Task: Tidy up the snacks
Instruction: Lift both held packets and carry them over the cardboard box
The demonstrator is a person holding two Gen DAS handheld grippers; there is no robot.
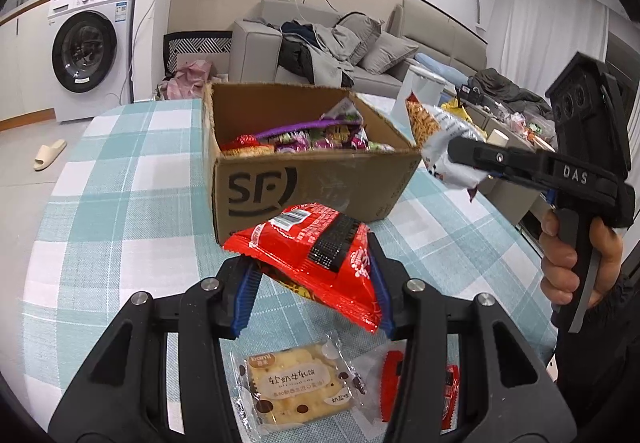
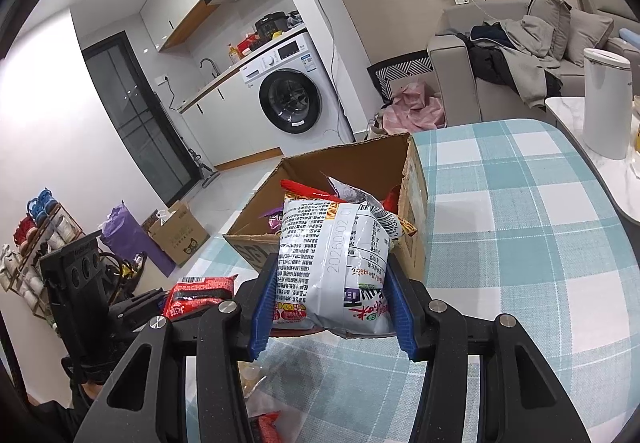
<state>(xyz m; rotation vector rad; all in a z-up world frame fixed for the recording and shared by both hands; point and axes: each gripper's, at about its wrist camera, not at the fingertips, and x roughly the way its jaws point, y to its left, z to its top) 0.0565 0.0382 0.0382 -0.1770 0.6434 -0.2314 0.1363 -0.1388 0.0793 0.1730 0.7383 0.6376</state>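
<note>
My left gripper point(image 1: 314, 275) is shut on a red snack packet point(image 1: 316, 263), held above the checked table just in front of the cardboard box point(image 1: 316, 179). The box point(image 2: 414, 211) stands open and holds several wrapped snacks. My right gripper point(image 2: 332, 303) is shut on a white printed snack bag point(image 2: 336, 267), held near the box's right corner point(image 1: 440, 147). A biscuit packet point(image 1: 296, 387) and another red packet point(image 1: 416, 387) lie on the table under the left gripper. The left gripper and its red packet point(image 2: 200, 293) show at the lower left of the right wrist view.
The round table wears a teal checked cloth point(image 1: 120, 223). A white cylindrical container point(image 2: 604, 103) stands on a side table at the right. A sofa with clothes point(image 1: 320, 47), a washing machine point(image 1: 86, 51) and a slipper point(image 1: 50, 154) on the floor lie beyond.
</note>
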